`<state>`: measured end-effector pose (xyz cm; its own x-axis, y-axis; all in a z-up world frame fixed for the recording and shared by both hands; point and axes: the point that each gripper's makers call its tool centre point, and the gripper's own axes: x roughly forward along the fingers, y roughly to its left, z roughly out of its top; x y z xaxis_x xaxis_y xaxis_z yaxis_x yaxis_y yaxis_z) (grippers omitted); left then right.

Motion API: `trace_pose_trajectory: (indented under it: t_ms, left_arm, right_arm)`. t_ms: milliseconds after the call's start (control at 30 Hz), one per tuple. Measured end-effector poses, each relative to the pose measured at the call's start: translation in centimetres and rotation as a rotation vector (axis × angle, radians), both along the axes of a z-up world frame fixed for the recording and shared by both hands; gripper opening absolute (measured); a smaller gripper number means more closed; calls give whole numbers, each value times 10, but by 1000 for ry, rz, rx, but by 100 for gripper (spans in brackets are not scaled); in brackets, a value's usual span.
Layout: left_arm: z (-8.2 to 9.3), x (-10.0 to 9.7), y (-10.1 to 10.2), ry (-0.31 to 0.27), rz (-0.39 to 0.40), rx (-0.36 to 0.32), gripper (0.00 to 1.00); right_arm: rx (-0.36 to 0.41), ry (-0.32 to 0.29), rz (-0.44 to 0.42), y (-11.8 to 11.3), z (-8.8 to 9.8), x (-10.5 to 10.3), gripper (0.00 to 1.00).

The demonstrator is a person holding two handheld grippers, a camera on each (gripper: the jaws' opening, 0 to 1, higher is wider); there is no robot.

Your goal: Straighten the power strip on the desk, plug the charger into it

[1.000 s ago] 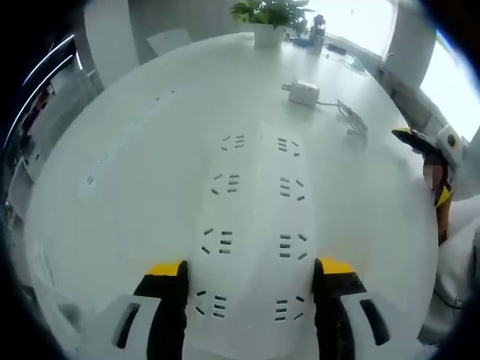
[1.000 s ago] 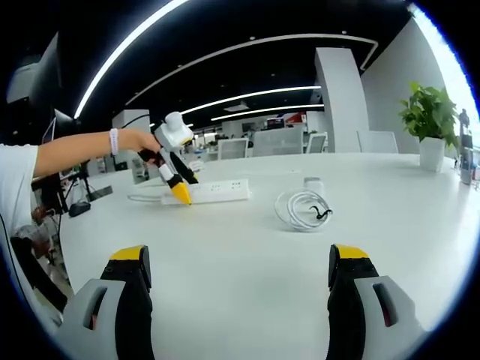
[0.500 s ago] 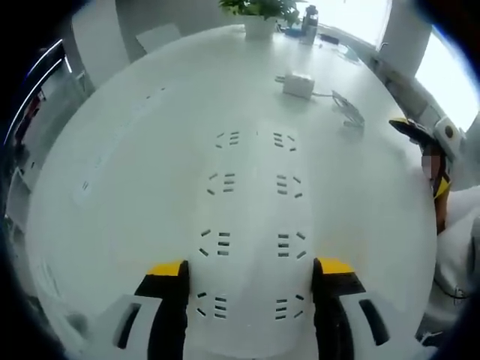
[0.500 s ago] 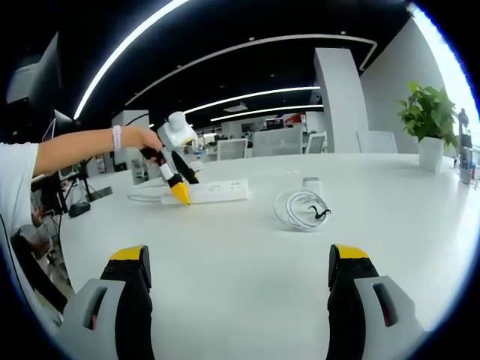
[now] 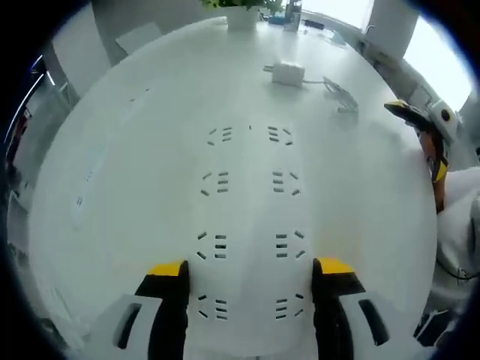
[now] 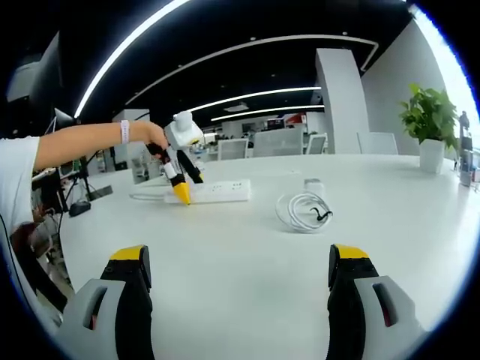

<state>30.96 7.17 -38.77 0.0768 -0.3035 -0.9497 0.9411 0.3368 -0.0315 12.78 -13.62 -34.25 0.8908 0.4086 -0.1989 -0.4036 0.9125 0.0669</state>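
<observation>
Power strip (image 5: pixel 251 225): white, flat on white surface (image 5: pixel 135 150), between spread jaws of left hand-held gripper (image 5: pixel 251 289), released. Charger (image 5: pixel 287 73): white, beyond strip's far end, coiled cable (image 6: pixel 302 209) beside. Right hand-held gripper (image 6: pixel 238 289): released, well apart from strip (image 6: pixel 208 192). Potted plant (image 6: pixel 430 124): far past charger.

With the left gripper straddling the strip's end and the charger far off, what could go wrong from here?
1. The left gripper is open astride one end of the power strip; closing there could pivot the long strip rather than straighten it.
2. The strip's cord trails off behind that end and may drag it back.
3. The charger lies beside its coiled cable; lifting it may pull the coil along. The right gripper is open and well short of it.
</observation>
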Motion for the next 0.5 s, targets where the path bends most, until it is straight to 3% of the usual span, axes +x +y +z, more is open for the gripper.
trace_pose_trajectory:
  t_ms: [500]
  left_arm:
    - [0,13,3,6,-86,60,67]
  right_arm:
    - [-5,-9,-26,-7,3,-4,98]
